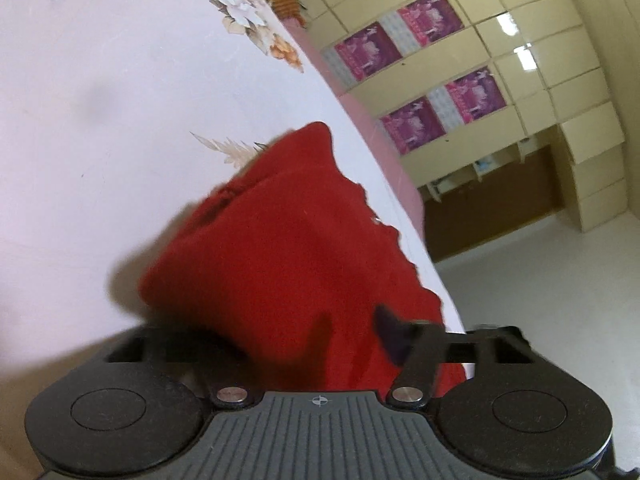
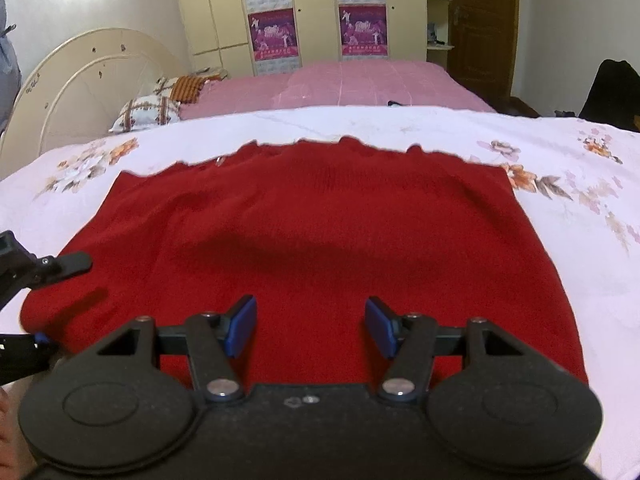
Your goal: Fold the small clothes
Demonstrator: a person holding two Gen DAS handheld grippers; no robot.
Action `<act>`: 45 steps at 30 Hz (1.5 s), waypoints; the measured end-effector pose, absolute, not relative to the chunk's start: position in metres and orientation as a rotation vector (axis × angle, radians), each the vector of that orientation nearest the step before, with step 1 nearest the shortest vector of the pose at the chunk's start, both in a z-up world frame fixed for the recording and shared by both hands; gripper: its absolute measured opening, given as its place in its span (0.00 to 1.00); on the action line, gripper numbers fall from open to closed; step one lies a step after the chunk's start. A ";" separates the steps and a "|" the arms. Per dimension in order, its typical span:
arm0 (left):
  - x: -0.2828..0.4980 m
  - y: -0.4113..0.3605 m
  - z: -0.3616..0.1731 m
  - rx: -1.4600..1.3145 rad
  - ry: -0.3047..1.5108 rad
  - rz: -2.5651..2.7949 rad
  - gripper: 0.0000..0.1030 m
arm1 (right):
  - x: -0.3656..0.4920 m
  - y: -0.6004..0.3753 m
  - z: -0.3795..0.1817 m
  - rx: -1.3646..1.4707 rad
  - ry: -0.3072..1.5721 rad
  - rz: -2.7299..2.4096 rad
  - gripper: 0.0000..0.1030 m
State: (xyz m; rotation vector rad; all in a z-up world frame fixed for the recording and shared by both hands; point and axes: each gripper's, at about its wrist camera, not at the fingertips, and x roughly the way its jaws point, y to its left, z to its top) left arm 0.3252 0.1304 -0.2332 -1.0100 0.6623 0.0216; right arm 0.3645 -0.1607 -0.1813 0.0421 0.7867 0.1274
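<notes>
Two hand-held grippers: left hand-held gripper (image 2: 44,300) seemingly clamps the red garment (image 2: 320,240)'s corner; right hand-held gripper (image 2: 311,326) hovers, jaws apart.

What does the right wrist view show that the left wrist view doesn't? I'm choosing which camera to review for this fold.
Only the right wrist view shows the right gripper, open above the cloth, the headboard, the pillows and the door. Only the left wrist view shows cloth bunched up against the left gripper. Both share the red garment, the floral sheet and the purple posters.
</notes>
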 end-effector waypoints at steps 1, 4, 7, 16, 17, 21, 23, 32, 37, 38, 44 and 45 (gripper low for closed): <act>0.331 0.133 -0.237 -1.034 0.676 0.030 0.23 | 0.369 -0.161 -0.180 0.043 0.776 0.127 0.57; 0.336 0.138 -0.243 -1.057 0.683 0.044 0.16 | 0.384 -0.158 -0.176 0.031 0.748 0.123 0.57; 0.338 0.132 -0.237 -0.990 0.675 0.042 0.10 | 0.403 -0.150 -0.176 -0.012 0.733 0.117 0.57; 0.347 0.101 -0.163 -0.667 0.552 -0.137 0.10 | 0.411 -0.131 -0.210 -0.148 0.695 0.118 0.62; 0.354 0.090 -0.153 -0.618 0.546 -0.171 0.10 | 0.411 -0.133 -0.210 -0.143 0.694 0.120 0.62; 0.373 0.035 -0.119 -0.441 0.531 -0.352 0.10 | 0.411 -0.151 -0.196 -0.045 0.712 0.138 0.54; 0.379 -0.001 -0.108 -0.367 0.542 -0.451 0.10 | 0.399 -0.180 -0.181 0.074 0.688 0.086 0.54; 0.380 -0.124 -0.160 -0.128 0.791 -0.617 0.10 | 0.322 -0.313 -0.174 0.209 0.709 -0.172 0.56; 0.353 -0.122 -0.134 -0.086 0.775 -0.640 0.85 | 0.293 -0.335 -0.175 0.266 0.707 -0.205 0.56; 0.350 -0.117 -0.125 -0.086 0.746 -0.634 0.90 | 0.291 -0.336 -0.172 0.286 0.697 -0.199 0.56; 0.332 -0.065 -0.098 -0.151 0.688 -0.543 0.90 | 0.293 -0.329 -0.152 0.313 0.670 -0.142 0.57; 0.335 -0.054 -0.098 -0.167 0.691 -0.495 0.90 | 0.294 -0.328 -0.150 0.326 0.671 -0.129 0.58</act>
